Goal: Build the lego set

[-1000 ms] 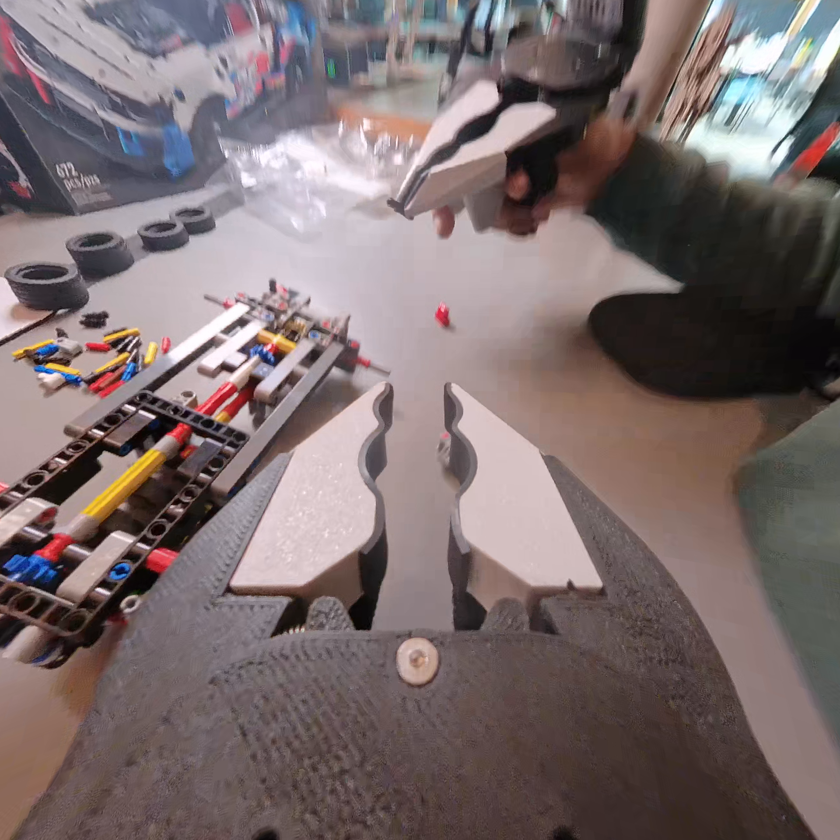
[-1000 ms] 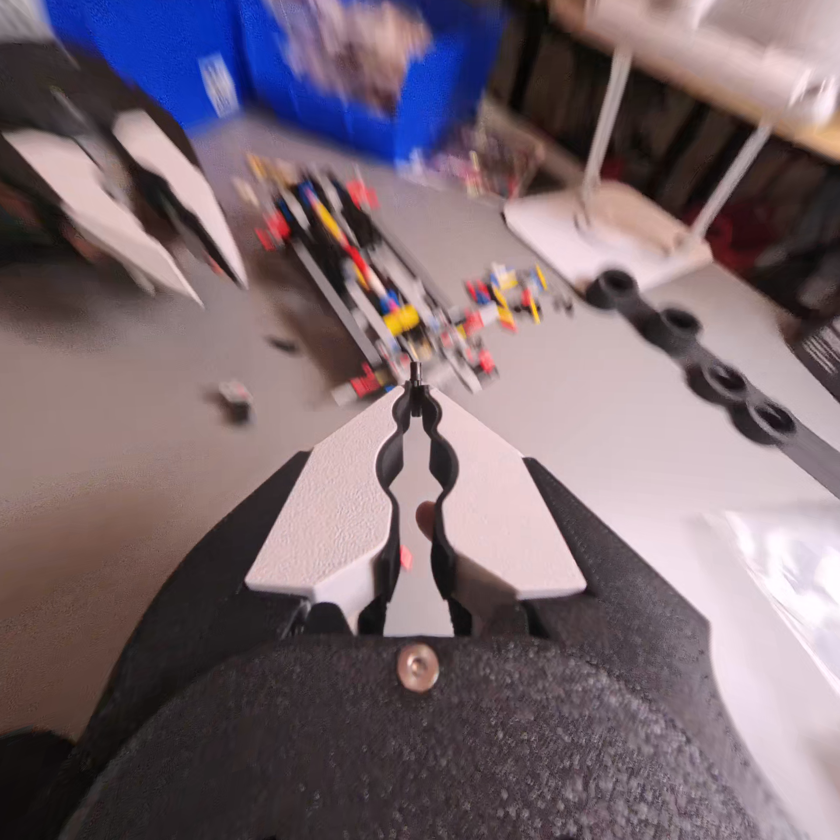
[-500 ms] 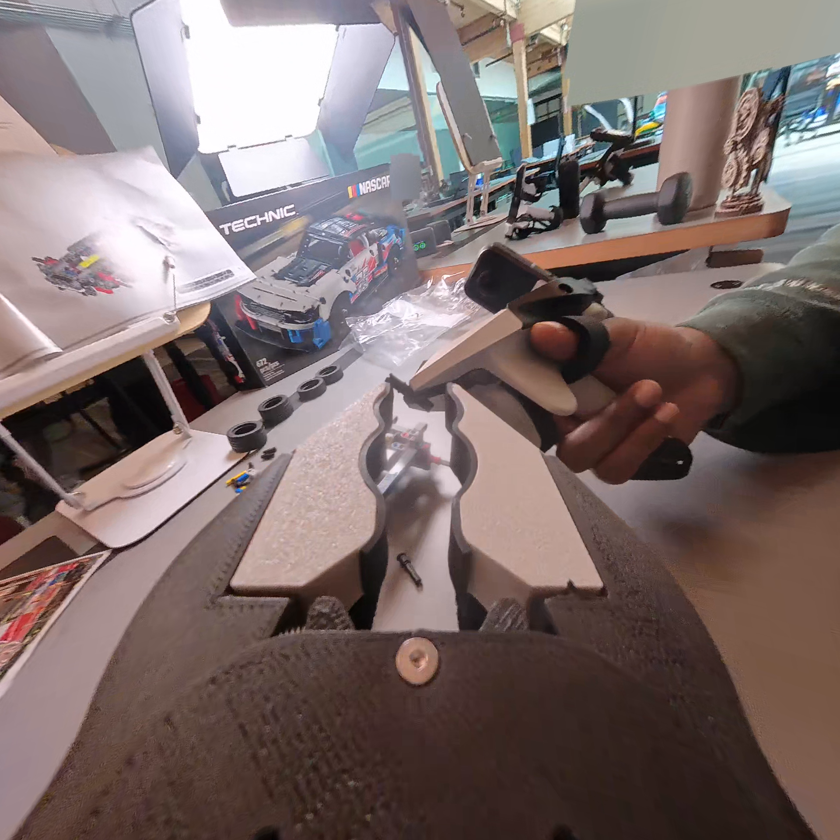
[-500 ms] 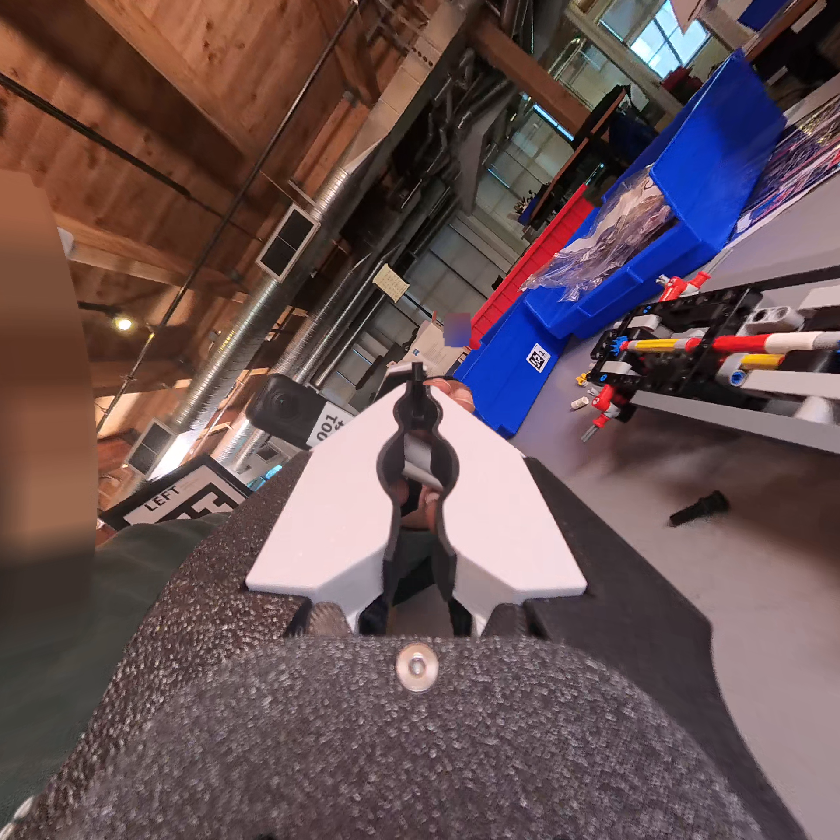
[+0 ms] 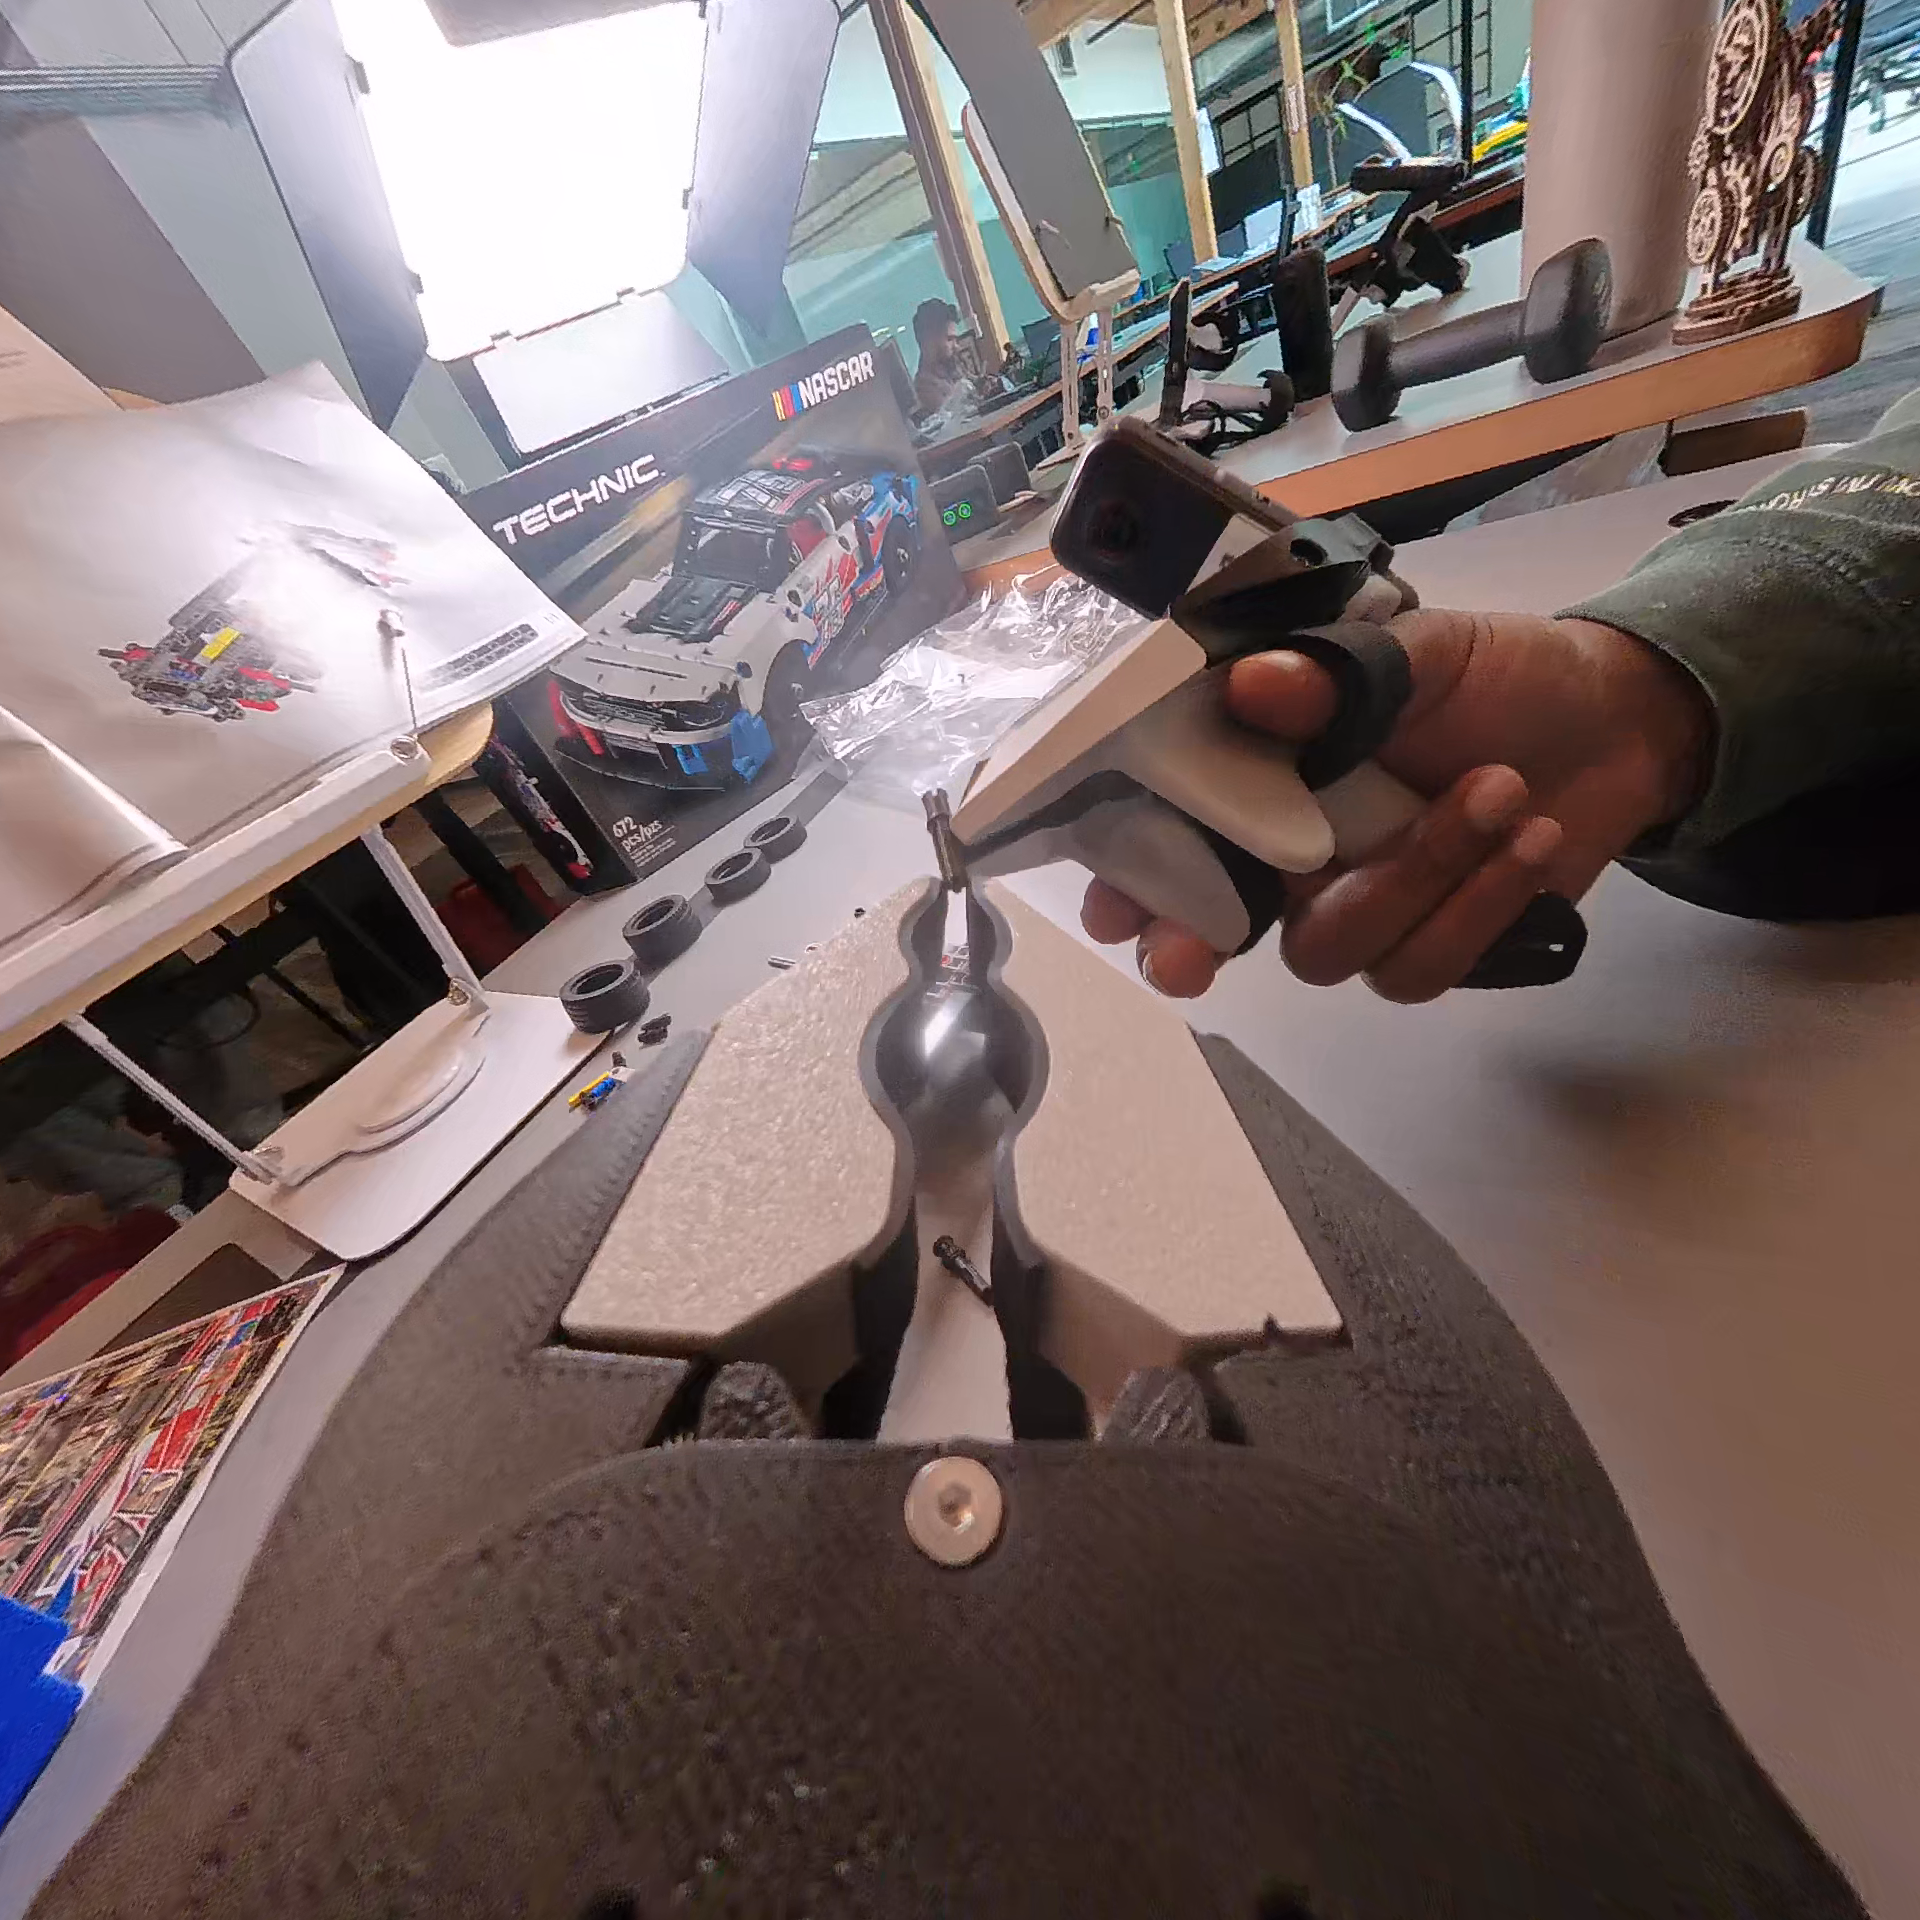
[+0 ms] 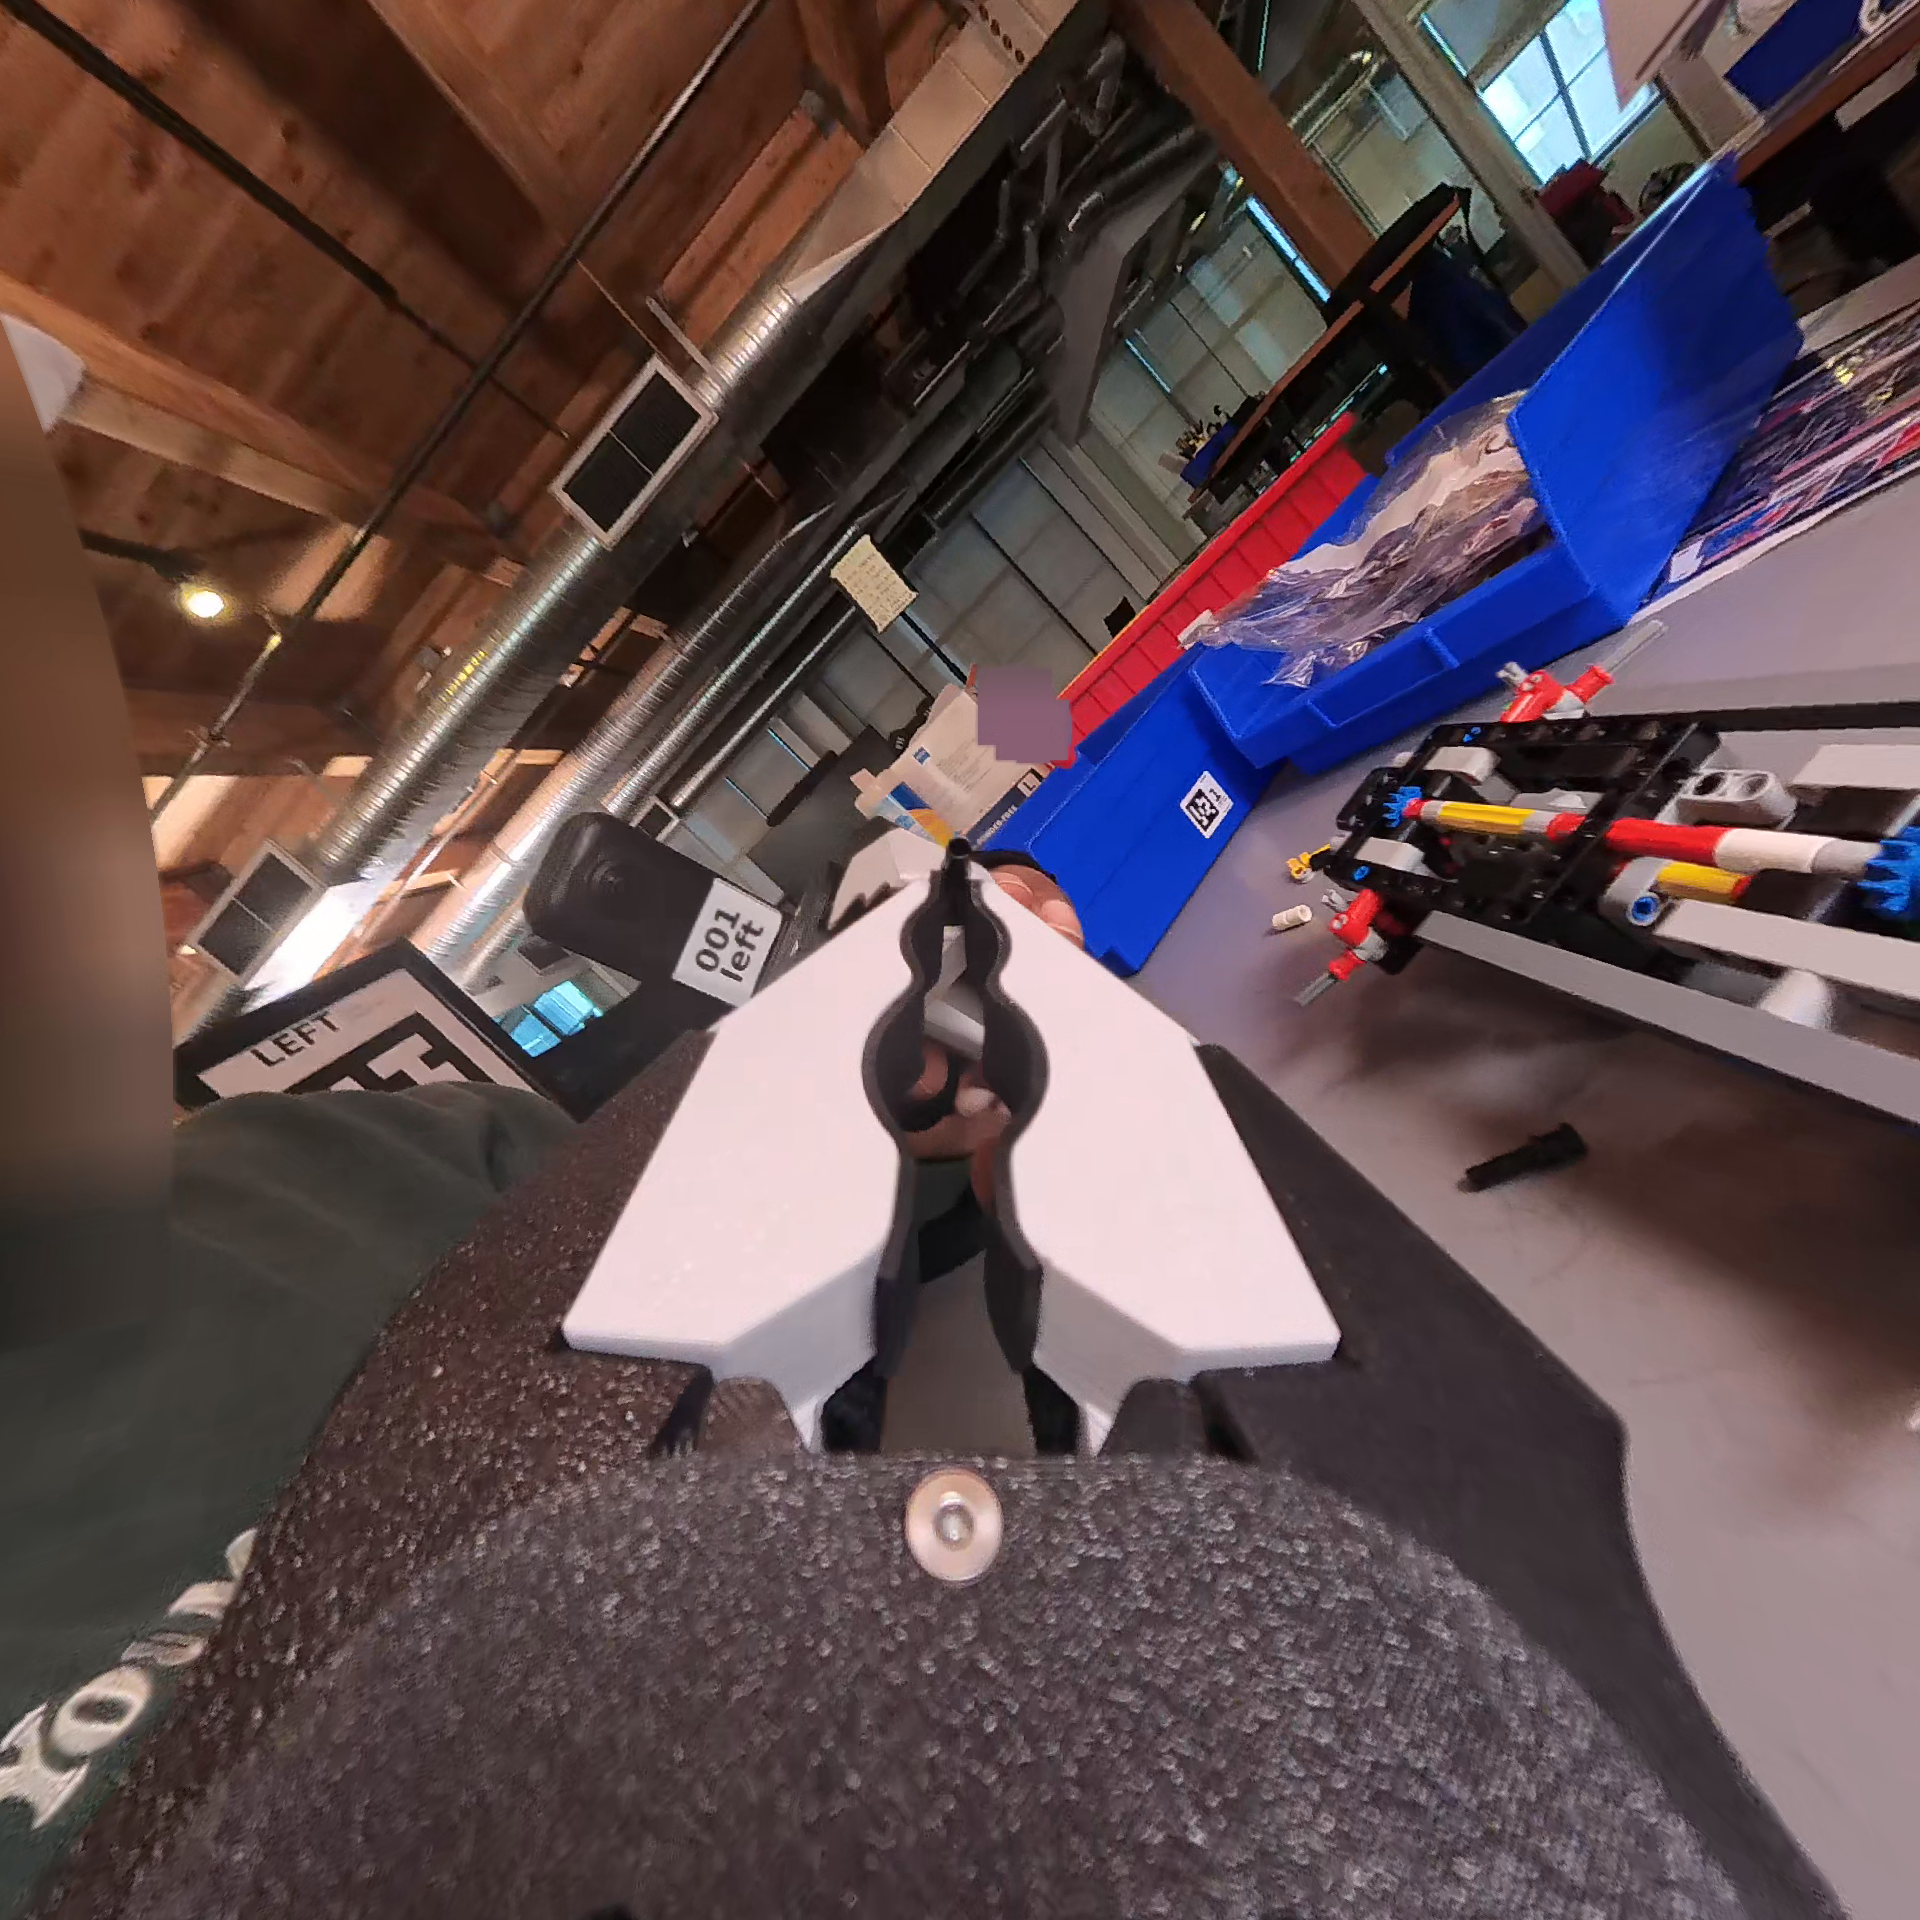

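the right hand-held gripper (image 6: 954, 902) is clamped on a small black pin (image 5: 943, 836), tip to tip with the left hand-held gripper (image 5: 958, 914) — closed, perhaps on the pin too; transfer slowly, releasing only once gripped; the chassis (image 6: 1621, 852) lies on the table (image 5: 1558, 1195); four tyres (image 5: 661, 928) — one spare pin (image 6: 1525, 1155).

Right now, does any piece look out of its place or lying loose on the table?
Yes. One black pin lies alone on the grey table, apart from the chassis and the small loose parts beside it. A similar black pin is pinched in the right gripper. Nothing looks spilled or damaged.
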The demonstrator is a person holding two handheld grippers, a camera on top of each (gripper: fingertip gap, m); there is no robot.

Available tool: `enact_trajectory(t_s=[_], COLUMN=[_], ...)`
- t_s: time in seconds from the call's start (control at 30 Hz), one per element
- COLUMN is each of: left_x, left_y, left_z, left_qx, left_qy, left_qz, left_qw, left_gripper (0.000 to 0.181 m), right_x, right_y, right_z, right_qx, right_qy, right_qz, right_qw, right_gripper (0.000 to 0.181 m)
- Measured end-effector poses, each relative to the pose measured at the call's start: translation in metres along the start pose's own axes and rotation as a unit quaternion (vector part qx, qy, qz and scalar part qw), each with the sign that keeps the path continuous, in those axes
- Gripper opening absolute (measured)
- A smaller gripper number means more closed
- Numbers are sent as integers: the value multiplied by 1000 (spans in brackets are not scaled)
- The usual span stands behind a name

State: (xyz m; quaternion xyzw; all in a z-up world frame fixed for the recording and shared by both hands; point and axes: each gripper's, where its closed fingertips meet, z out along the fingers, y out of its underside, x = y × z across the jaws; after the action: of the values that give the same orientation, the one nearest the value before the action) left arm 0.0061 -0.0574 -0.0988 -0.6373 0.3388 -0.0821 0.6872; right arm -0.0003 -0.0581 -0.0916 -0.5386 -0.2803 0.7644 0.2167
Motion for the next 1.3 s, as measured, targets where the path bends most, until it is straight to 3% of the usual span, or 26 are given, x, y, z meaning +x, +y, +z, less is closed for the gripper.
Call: enact_trajectory(t_s=[0.17, 0.27, 0.43, 0.63, 0.87, 1.03, 1.17, 1.3], left_x=[2, 2, 6, 18, 16, 19, 27, 30], left_y=[0, -4, -9, -7, -4, 0, 3, 2], left_z=[-3, -6, -9, -7, -6, -4, -2, -3], left_qx=[3, 14, 29, 23, 20, 12, 4, -1], left_qy=[21, 37, 63, 89, 91, 108, 125, 135], left_qz=[-18, -47, -69, -67, -93, -116, -119, -120], left_qw=[1000, 998, 995, 994, 991, 987, 985, 984], left_gripper=[0, 0, 0, 0, 0, 15, 2, 1], right_x=[0, -5, -8, -13, -14, -13, -16, -16], right_y=[5, 9, 1, 5, 5, 9, 18, 19], right_z=[-1, -1, -6, -8, -11, -10, -5, -5], right_qx=[-36, -66, -69, -91, -104, -122, -136, -137], right_qy=[10, 4, 1, -39, -34, -10, -11, -13], right_qz=[-53, -96, -131, -97, -127, -189, -200, -200], right_qw=[998, 993, 989, 990, 986, 974, 970, 970], right_gripper=[1, 15, 17, 8, 0, 1, 1, 0])
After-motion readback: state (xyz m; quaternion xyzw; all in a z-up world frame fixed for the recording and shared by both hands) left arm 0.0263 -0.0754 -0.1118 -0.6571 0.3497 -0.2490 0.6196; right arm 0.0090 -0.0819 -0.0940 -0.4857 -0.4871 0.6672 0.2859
